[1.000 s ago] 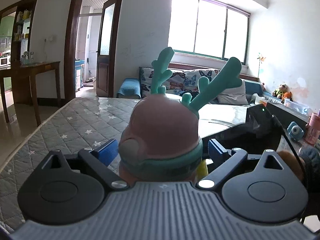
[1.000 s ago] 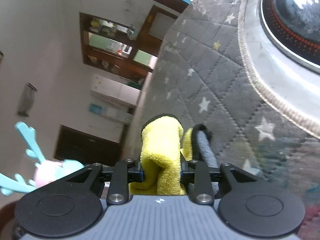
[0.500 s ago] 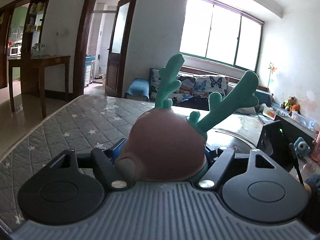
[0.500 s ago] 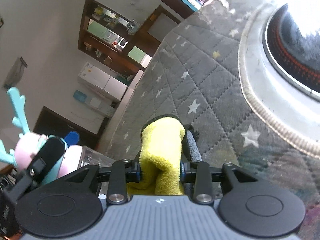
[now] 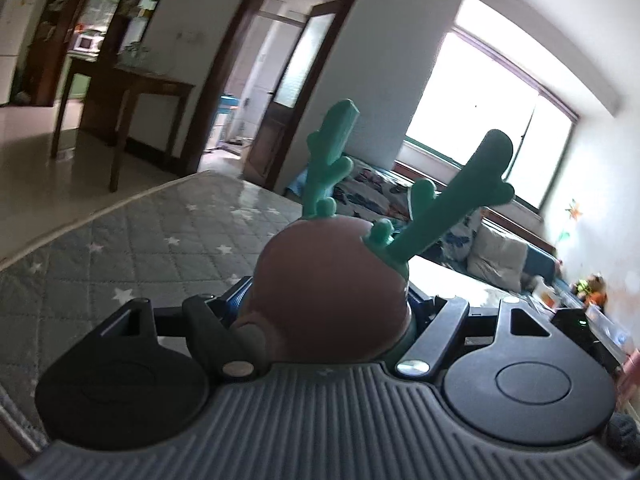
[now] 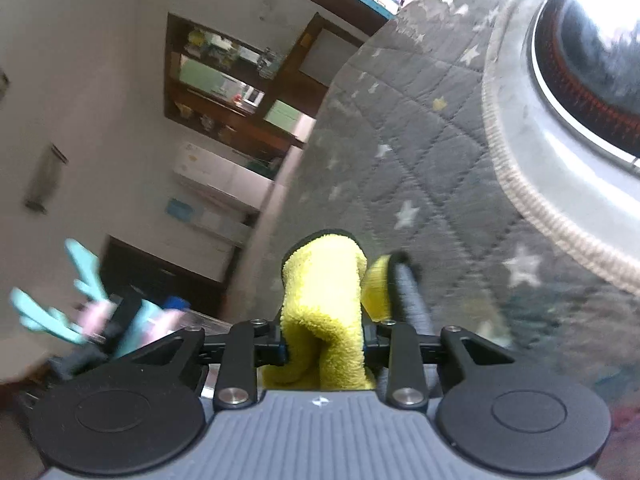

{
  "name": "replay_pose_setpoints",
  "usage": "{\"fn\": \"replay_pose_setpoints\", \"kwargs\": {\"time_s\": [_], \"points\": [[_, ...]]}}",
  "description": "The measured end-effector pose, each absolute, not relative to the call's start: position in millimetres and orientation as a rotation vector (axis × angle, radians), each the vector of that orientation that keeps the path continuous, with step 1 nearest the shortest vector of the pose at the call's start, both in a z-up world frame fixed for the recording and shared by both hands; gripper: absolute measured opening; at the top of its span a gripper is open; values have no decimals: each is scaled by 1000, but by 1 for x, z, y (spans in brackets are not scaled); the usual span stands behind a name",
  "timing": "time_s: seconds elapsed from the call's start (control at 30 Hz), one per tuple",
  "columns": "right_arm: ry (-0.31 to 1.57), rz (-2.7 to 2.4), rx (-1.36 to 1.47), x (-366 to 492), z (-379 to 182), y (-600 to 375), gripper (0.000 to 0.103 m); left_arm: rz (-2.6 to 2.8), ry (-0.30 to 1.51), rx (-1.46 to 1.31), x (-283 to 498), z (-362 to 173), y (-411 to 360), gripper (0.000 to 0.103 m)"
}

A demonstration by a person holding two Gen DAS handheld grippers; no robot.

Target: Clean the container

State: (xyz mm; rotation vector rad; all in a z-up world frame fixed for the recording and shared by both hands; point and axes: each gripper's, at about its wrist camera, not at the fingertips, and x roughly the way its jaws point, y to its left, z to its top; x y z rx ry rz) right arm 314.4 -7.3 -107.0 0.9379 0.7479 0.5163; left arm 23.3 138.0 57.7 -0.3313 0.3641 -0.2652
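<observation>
My left gripper [image 5: 326, 312] is shut on the container [image 5: 328, 296], a pink round-topped cup with green antlers on its lid, held up close to the camera above the table. The same container shows blurred at the left of the right wrist view [image 6: 92, 312]. My right gripper [image 6: 324, 346] is shut on a yellow cloth [image 6: 324, 300] with a grey side, which sticks up between the fingers. The two are apart.
A grey quilted cloth with white stars [image 5: 132, 248] covers the table. A round black cooktop [image 6: 592, 60] with a red ring lies at the upper right of the right wrist view. A black device [image 5: 576, 328] and small toys stand at the right.
The left gripper has tilted and drawn the container lower and closer in its view. In the right wrist view the container has shifted lower left and is blurred; the cloth stays gripped.
</observation>
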Motion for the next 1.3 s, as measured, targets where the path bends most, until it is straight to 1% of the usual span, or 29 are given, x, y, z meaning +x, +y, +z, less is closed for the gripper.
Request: {"fn": "replay_pose_setpoints", "kwargs": {"time_s": [0.13,0.5,0.87,1.03,1.3], "points": [[734,581,1019,323,-110,-2,29,-216,375,-341,24,58,149,74],[831,525,916,334,-128,4,29,-208,384,-386,20,57,158,74],[813,525,760,318,-109,5,30,-225,389,-512,14,54,167,74],[805,529,693,321,-100,11,30,-241,366,-522,12,60,167,74],[776,536,468,305,-78,38,30,-273,338,-495,16,70,157,73]]}}
